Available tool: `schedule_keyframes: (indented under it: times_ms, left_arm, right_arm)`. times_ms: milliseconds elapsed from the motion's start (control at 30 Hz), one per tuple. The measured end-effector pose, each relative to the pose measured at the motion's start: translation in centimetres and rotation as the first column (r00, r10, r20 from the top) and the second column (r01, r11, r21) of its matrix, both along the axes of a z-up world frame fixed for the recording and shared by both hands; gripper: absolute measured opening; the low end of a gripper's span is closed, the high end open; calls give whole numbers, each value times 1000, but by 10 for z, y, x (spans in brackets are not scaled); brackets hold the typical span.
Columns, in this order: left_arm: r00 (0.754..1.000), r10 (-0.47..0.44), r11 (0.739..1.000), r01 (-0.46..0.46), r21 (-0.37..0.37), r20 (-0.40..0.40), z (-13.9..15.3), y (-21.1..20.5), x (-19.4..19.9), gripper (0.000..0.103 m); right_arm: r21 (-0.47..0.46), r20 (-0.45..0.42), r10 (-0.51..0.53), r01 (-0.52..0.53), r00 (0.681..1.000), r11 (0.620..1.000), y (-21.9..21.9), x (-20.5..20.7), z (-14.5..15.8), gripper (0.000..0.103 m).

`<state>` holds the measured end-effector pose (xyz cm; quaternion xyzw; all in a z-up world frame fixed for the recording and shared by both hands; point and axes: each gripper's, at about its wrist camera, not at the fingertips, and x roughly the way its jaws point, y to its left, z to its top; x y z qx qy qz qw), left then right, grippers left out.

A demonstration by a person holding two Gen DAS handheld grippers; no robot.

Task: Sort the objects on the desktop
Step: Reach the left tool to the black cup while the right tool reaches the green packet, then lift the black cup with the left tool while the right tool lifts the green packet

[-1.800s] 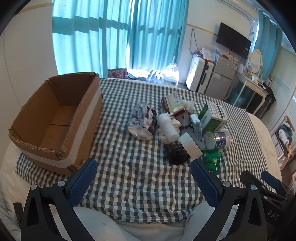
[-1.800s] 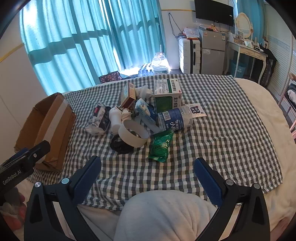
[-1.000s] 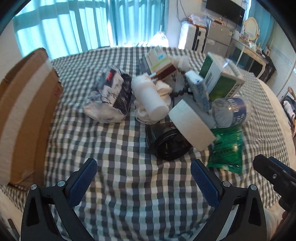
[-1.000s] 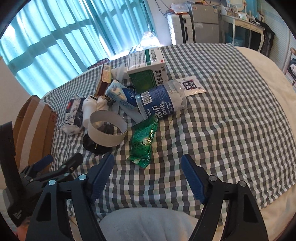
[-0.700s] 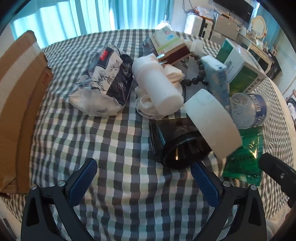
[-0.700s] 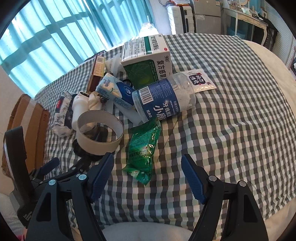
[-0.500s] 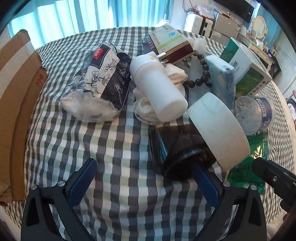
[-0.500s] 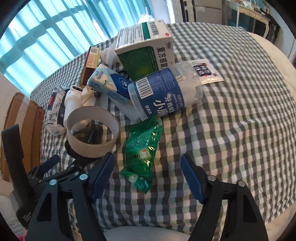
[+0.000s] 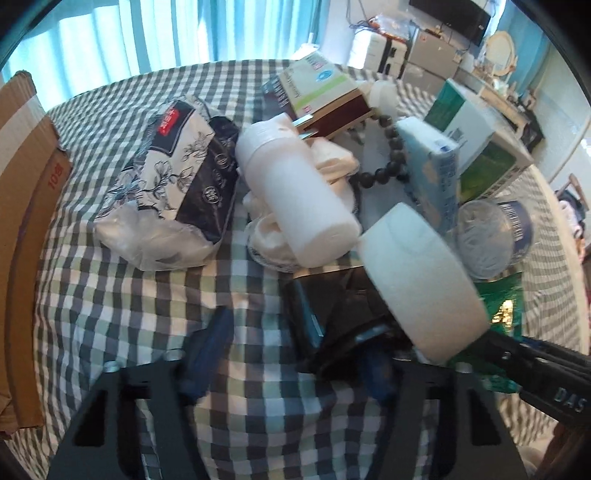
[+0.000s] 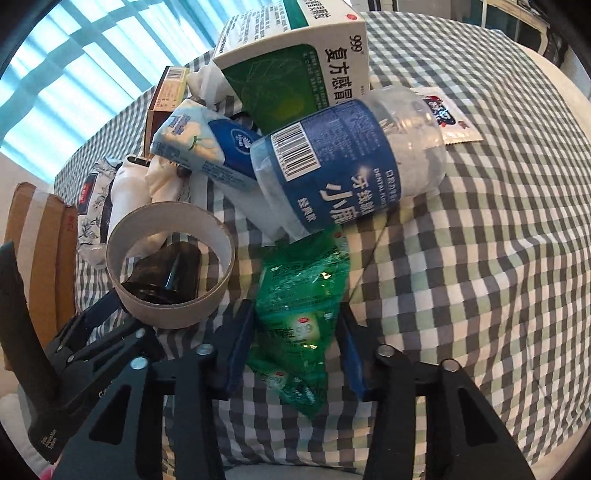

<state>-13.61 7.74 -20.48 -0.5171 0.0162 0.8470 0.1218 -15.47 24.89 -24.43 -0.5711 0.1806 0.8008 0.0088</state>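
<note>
Both grippers lower, closing: green packet (image 10: 301, 314) lengthwise between right fingers (image 10: 236, 343).

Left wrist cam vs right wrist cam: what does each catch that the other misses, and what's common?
Only left wrist: the bead bracelet as a clear string, and the TV in the background.
Only right wrist: the sachet behind the floss bottle, the bottle's label, and the right gripper straddling the green packet.
Both: tape roll, dark jar, cardboard box, checked cloth.
</note>
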Motion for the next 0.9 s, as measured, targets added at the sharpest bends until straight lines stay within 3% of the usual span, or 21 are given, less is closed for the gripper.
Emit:
schedule_keyframes:
  times_ms: [100, 200, 300, 600, 900]
  left_arm:
    - [1000, -22, 1000, 22, -4, 6, -1, 1, 3, 46]
    - [998, -51, 999, 50, 20, 29, -4, 0, 7, 33]
    - [997, -72, 996, 69, 61, 39, -5, -2, 10, 26]
    - [994, -99, 991, 95, 90, 38, -5, -12, 28, 24]
    - [999, -51, 999, 51, 5, 0, 32, -59, 46, 16]
  right_arm:
    - [-14, -5, 1, -1, 1000, 1000, 0, 1, -2, 35]
    - [-20, -7, 14, -14, 1000, 1000, -2, 3, -2, 35]
    - [-32, -1, 13, -13, 1000, 999, -4, 1, 0, 34]
    - [-73, -49, -3, -1, 999, 997, 3, 5, 4, 30]
    - [-8, -90, -12, 11, 996, 1000, 5, 24, 30, 30]
